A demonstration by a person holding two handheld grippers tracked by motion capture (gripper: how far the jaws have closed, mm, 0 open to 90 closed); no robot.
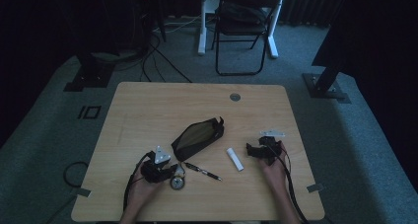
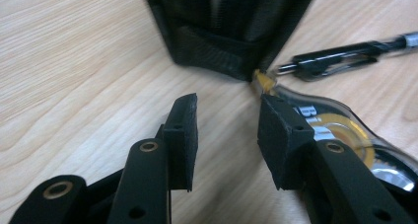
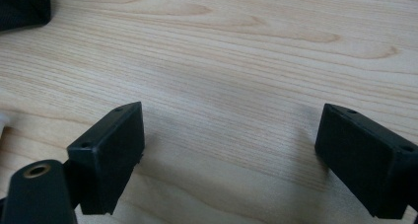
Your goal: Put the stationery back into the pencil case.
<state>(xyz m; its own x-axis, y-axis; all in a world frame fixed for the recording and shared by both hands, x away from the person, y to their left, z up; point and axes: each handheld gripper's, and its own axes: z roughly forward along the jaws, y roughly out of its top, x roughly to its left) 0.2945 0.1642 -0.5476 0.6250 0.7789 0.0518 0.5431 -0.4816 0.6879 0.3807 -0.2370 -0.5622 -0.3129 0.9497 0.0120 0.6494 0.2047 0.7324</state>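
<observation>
From above, the wooden worktop (image 1: 148,110) had a dark pencil pouch (image 1: 198,136) lying open at an angle in the middle, with a black pen (image 1: 202,171) just below it and a small white tube (image 1: 235,159) off to the right. The left gripper (image 1: 170,172) sat near the front edge, right up against a round tape dispenser (image 1: 178,182), and the pouch's lower end was just beyond it. The right gripper (image 1: 252,150) rested farther right, close to the white tube but not touching it. Looking along the left gripper (image 2: 227,135), its jaws stood apart with nothing but bare wood between them; the tape dispenser (image 2: 345,135) lay just beside the right-hand jaw, maybe touching it, hard to tell. The pouch (image 2: 226,31) was straight ahead and the pen (image 2: 340,58) off to the side behind the tape. Looking along the right gripper (image 3: 229,150), the jaws were spread wide over bare worktop (image 3: 222,46), holding nothing, with a dark corner of the pouch (image 3: 22,7) at the top left.
</observation>
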